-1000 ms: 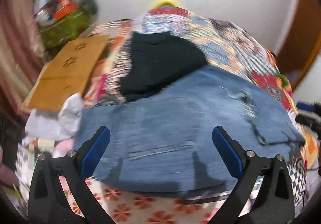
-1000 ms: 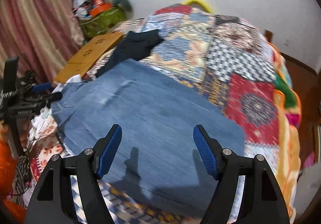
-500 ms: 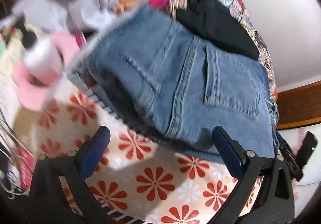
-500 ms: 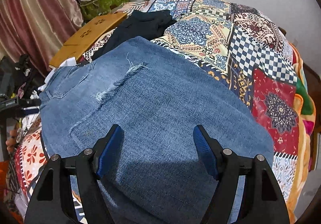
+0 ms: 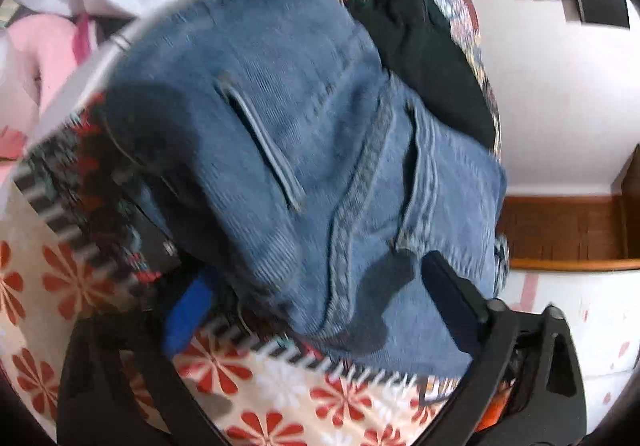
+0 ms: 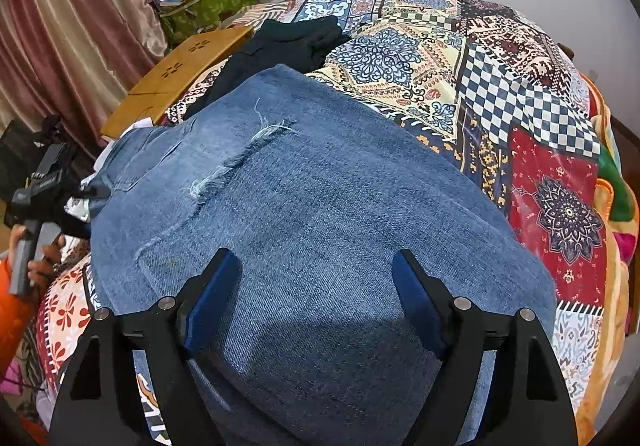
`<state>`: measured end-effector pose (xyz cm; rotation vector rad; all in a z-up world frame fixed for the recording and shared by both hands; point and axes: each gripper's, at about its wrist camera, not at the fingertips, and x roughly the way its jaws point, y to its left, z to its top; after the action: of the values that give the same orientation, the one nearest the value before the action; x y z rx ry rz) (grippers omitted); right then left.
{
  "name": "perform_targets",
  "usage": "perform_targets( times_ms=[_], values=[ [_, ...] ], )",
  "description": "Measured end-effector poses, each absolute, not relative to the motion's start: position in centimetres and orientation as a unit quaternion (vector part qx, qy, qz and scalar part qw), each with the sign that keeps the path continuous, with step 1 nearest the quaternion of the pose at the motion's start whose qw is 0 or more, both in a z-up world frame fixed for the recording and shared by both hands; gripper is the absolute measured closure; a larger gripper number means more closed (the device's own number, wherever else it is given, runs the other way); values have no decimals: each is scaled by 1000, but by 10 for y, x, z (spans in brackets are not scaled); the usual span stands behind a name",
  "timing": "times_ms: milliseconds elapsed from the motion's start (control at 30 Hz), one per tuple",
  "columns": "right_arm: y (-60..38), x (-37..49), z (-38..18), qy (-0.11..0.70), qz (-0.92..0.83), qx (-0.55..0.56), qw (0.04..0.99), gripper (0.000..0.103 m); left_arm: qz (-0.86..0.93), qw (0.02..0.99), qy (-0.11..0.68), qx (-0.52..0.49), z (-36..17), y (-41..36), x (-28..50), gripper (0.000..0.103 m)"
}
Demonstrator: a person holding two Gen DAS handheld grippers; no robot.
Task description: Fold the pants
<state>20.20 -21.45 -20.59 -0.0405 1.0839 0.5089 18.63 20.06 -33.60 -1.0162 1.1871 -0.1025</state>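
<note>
Two grippers are over the bed, both with their jaws spread wide and nothing between them. The right gripper (image 6: 316, 302) hovers close above the blue jeans (image 6: 312, 230), its two blue-padded fingers apart with plain denim showing in the gap; whether the tips touch the cloth I cannot tell. The jeans lie flat on the patchwork bedspread (image 6: 520, 114), filling the near and middle part of the right wrist view, with a frayed rip (image 6: 240, 162) toward 11 o'clock of the gripper. At 9 o'clock, at the bed's edge, a hand (image 6: 40, 266) holds the grey grip of the other tool (only partly visible).

From the left gripper (image 5: 316, 310) the picture is blurred. Its fingers stand wide, the left blue pad down beside the waist end of the jeans (image 5: 312, 150), the right finger dark against the denim, and the cloth hangs between them unpinched. A back pocket and a thick seam run up toward 12 o'clock. Under the jeans is a sheet with red flowers (image 5: 248, 374).

Farther off, a black garment (image 6: 288, 46) lies just beyond the jeans at 12 o'clock, touching their far edge. A wooden board (image 6: 176, 82) sits at 10 o'clock, and behind it a green bag (image 6: 208, 6) heaped with clutter stands beside the pink curtain (image 6: 76, 30).
</note>
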Motion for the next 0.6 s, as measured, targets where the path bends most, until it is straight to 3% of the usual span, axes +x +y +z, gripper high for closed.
perform_targets(
  times_ms=[100,167,233,433,600],
  values=[
    [-216,202,-206,510,242,-16,825,25,-35,729,521,-442,-331,200,187,17],
    [-217,202,-206,509,242,-15,825,25,-18,755,516,-405,-323,198,190,38],
    [-217,202,-206,510,242,-16,825,24,-6,776,512,-369,-317,196,196,50],
    [-218,203,-208,510,242,-11,826,24,-10,781,511,-359,-325,204,216,51],
    [-219,203,-206,510,239,-10,827,24,15,804,505,-313,-314,199,222,68]
  ],
)
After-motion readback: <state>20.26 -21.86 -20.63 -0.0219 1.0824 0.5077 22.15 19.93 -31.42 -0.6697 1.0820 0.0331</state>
